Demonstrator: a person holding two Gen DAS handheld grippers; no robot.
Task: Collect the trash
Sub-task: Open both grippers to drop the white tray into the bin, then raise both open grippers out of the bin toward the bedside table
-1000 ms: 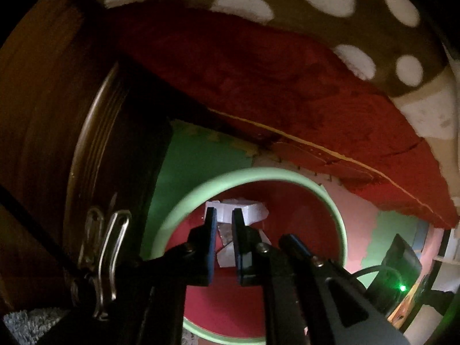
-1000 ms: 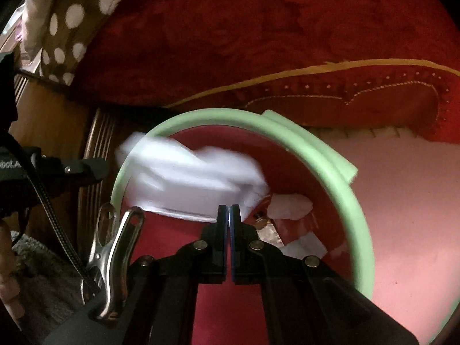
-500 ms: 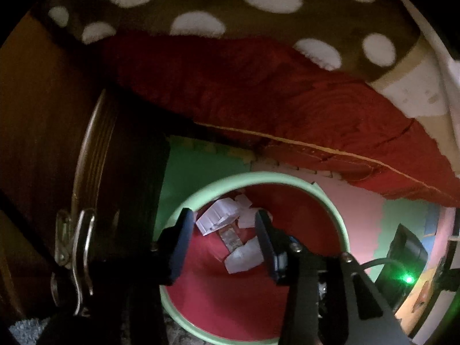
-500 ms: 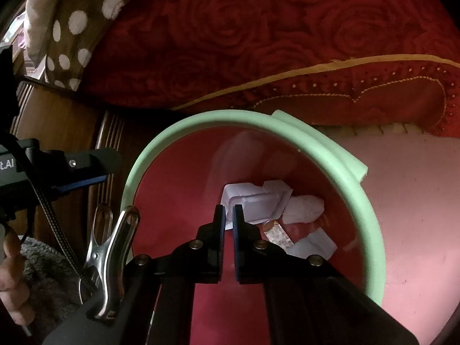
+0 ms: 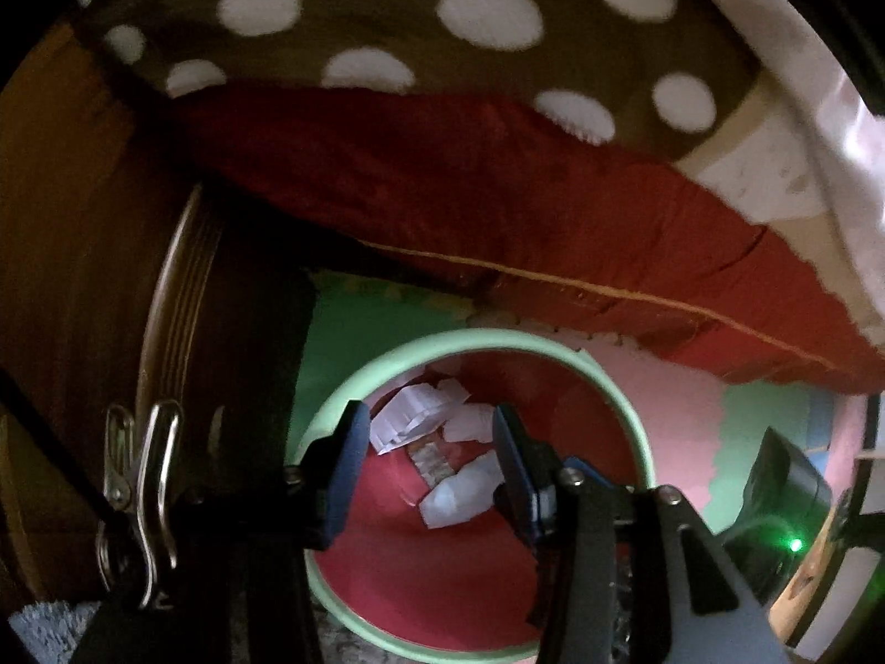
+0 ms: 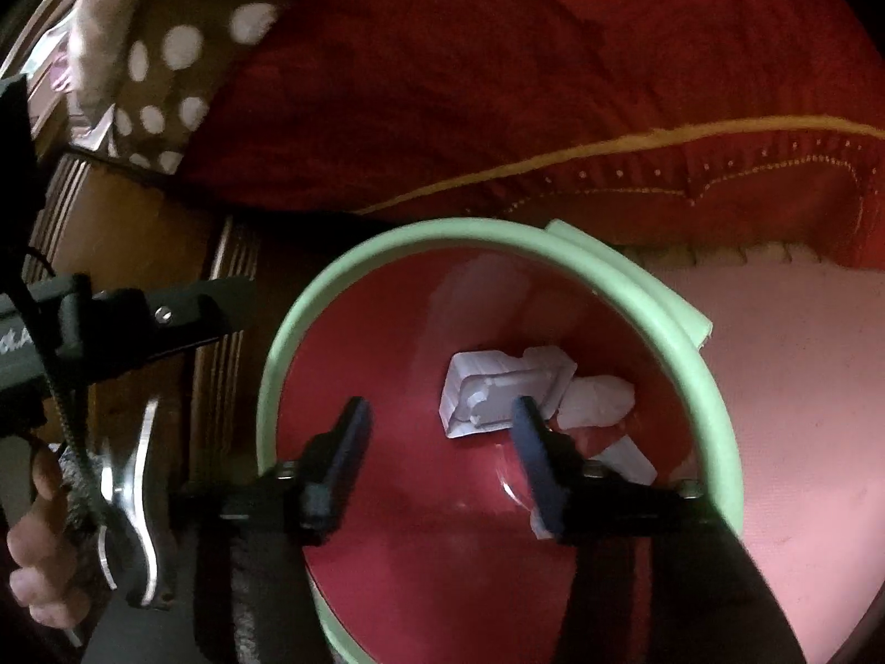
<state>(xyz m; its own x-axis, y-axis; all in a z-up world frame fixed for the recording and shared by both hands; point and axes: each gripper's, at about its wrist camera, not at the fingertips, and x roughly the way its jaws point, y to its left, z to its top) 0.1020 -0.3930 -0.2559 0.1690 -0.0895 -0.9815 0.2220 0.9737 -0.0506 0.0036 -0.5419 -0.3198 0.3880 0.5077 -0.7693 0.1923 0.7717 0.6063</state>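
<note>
A red bin with a pale green rim [image 5: 387, 365] [image 6: 343, 265] stands on the floor below both grippers. Inside lie several white trash pieces: a moulded white plastic tray [image 6: 498, 393] [image 5: 409, 420], crumpled white paper [image 6: 597, 398] [image 5: 470, 423], a flat white piece [image 5: 459, 492] and a small foil wrapper [image 5: 431, 456]. My left gripper [image 5: 426, 470] is open and empty above the bin mouth. My right gripper [image 6: 440, 459] is open and empty above the bin.
A red bedspread with gold trim [image 6: 553, 83] [image 5: 442, 182] overhangs behind the bin, with a brown polka-dot cloth [image 5: 387, 16] on top. A dark wooden bed frame [image 5: 83, 276] [image 6: 138, 232] stands at the left. Pink and green foam floor mats [image 6: 802, 387] [image 5: 354, 332] surround the bin.
The white plastic tray dropped from my left gripper into the bin. My left gripper opened first, then my right gripper opened. Both pulled back a little from the bin.
</note>
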